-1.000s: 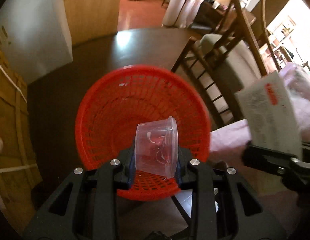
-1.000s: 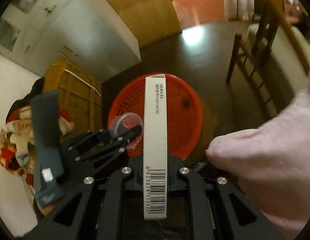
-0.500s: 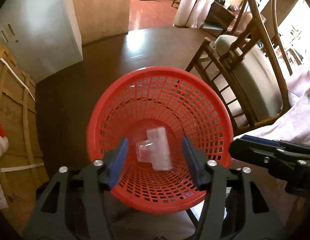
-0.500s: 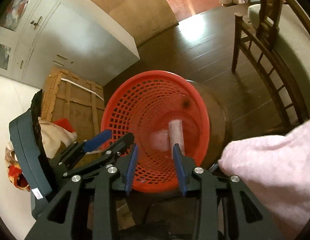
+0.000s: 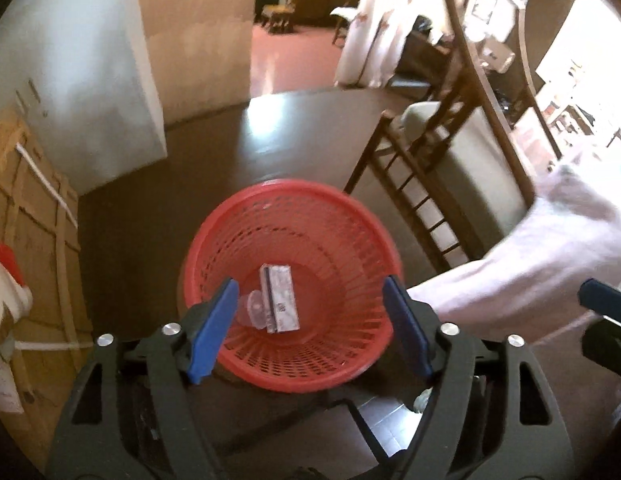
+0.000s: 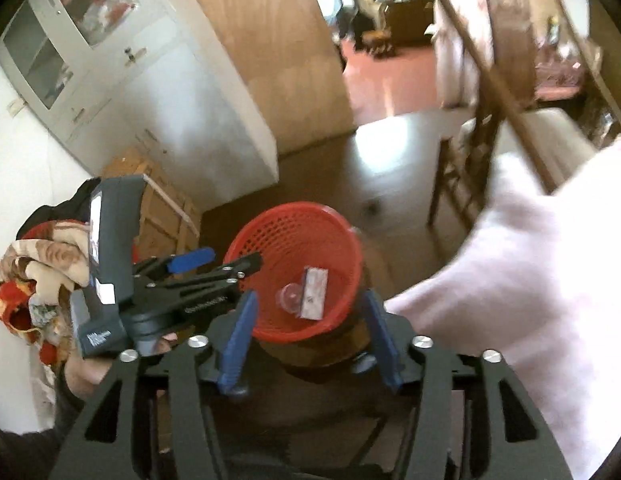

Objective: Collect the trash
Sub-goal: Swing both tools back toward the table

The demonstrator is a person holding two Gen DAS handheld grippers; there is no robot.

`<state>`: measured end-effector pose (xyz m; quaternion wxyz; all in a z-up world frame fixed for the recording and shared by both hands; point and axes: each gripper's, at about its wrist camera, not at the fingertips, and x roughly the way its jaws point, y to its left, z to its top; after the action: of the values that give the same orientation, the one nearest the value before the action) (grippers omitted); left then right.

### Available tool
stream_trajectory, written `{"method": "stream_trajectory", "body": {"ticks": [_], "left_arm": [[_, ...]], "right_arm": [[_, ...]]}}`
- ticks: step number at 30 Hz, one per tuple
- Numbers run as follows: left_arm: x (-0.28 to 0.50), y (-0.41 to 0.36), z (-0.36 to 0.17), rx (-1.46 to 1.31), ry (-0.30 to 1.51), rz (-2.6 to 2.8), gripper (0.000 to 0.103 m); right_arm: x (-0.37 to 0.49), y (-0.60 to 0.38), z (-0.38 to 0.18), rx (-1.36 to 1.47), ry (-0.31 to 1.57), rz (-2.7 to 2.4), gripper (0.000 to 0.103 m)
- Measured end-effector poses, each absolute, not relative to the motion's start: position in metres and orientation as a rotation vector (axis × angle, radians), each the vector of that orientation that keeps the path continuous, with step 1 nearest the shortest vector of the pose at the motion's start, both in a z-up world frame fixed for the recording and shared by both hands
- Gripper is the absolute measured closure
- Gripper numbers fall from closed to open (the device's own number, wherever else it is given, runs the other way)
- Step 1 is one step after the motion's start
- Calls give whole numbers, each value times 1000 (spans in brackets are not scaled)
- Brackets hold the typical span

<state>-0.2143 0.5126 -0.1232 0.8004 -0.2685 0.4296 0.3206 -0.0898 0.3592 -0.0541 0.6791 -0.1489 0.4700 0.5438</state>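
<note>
A red mesh basket (image 5: 294,190) stands below both grippers. Inside it lie a white carton with a barcode (image 5: 280,300) and a clear plastic cup (image 5: 252,314), side by side on the bottom. My left gripper (image 5: 310,282) hangs above the basket, its jaws opening and nothing between the blue pads. In the right wrist view, the basket (image 6: 294,210) holds the same carton (image 6: 314,292) and cup (image 6: 290,296). My right gripper (image 6: 310,296) is above them, jaws also opening and empty. The left gripper (image 6: 234,258) shows at the basket's left rim.
The basket rests on a round brown stand (image 6: 350,346) on a dark floor. A wooden chair (image 5: 430,168) is to the right, with a pink sleeve (image 5: 530,256) in front of it. A strapped cardboard crate (image 5: 26,248) and white cabinet (image 5: 82,92) stand left.
The left gripper let go of the clear cup and the right let go of the carton; both now lie in the basket. Both grippers opened wider and rose away from the basket.
</note>
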Motion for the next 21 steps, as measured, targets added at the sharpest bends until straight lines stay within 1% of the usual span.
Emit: {"method": "stream_trajectory", "body": {"ticks": [4,6,8,11,15,21], "left_arm": [[-207,484,-95,-533,864,639,19],[-198,465,-82,-504,847,599,15],[-188,447,-73,-484,840,552,14],[-166,417,-62,-463,836,481,14],[-134,368,-47,-392,830,364,14],[-88,291,-34,-292,853,201,11]], "right_arm": [[-79,307,-32,-306,971,1109,37],[-73,281,-24,-297,935,1039,30],[-66,251,-17,-279,896,971,26],[-53,193,-6,-240,828,834,16],[-34,125,-3,-192,821,684,12],[-10,29,-13,-62,852,487,11]]}}
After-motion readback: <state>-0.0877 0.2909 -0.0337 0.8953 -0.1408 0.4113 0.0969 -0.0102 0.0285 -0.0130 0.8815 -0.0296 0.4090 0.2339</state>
